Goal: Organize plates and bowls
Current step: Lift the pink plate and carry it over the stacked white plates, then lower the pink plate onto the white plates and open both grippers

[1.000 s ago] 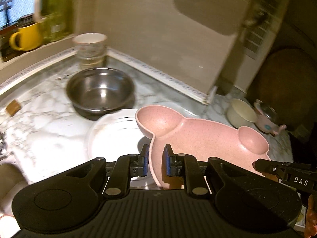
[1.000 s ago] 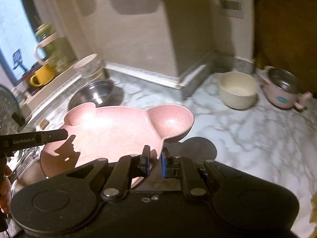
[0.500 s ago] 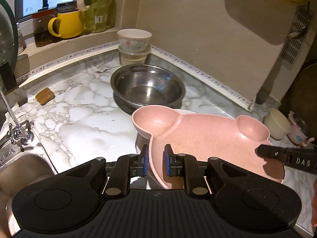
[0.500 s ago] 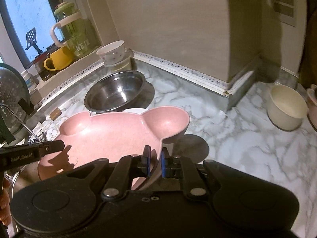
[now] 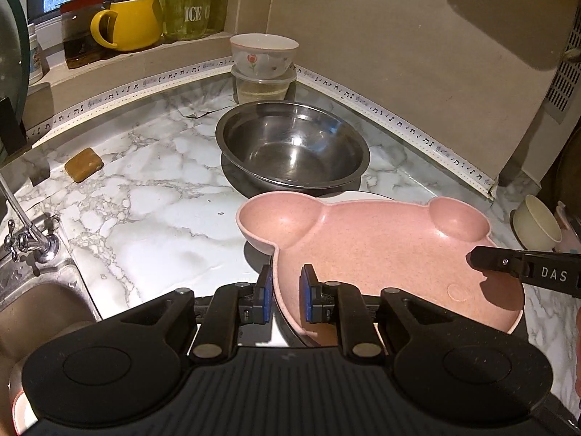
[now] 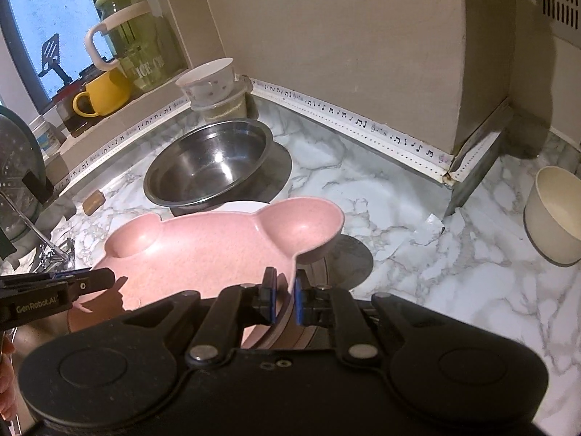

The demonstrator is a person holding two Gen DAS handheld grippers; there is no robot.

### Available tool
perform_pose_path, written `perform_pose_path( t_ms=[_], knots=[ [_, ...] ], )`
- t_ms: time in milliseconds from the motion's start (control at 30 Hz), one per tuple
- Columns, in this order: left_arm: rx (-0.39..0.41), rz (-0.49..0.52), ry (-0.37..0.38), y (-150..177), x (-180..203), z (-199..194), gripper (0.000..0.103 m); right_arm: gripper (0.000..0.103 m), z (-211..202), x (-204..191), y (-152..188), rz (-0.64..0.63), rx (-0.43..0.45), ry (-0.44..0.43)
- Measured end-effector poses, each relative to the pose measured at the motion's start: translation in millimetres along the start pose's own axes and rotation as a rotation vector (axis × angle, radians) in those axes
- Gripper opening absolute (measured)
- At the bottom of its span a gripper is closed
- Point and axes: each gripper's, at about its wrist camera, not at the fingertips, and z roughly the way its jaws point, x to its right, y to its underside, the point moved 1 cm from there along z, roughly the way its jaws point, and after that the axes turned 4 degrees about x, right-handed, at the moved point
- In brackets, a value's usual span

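Sink (image 5: 32, 312) at the near left, tap (image 5: 25, 239) beside it. Brown soap bar (image 5: 84, 164) on the marble counter (image 5: 152, 218), left of centre. Yellow mug (image 5: 127, 23) and green jar (image 5: 192, 0) on the far ledge. Flowered bowl (image 5: 264, 54) stacked on a clear tub (image 5: 263, 87) in the far corner. Steel bowl (image 5: 292, 149) on the counter just in front of that stack.

Pink plate (image 5: 381, 250), bear-shaped, held above the counter near the steel bowl; a white plate (image 5: 356, 196) shows under its far edge. Left gripper (image 5: 285, 299) is pinched on the plate's left rim, below the left ear. Right gripper (image 6: 285, 299) is pinched on the plate's right rim, below the right ear; the rim sits between the blue pads (image 6: 270, 301).

Cream bowl (image 6: 553, 216) on the counter at the far right, well apart from the plate.
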Motion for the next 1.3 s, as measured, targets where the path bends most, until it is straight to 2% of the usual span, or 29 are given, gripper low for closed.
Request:
perform_pose_path(
  t_ms=[700,900,1300],
  knots=[
    [-0.022,0.056,-0.007,8,6,13,0.015,0.011,25,13,7,0.004,-0.03,-0.001],
    [-0.045,0.059,-0.02,11,3,21,0.015,0.013,31,10,9,-0.011,-0.036,0.007],
    [-0.038,0.081,-0.034,12,5,26,0.015,0.018,40,9,6,-0.019,-0.053,0.017]
  ],
)
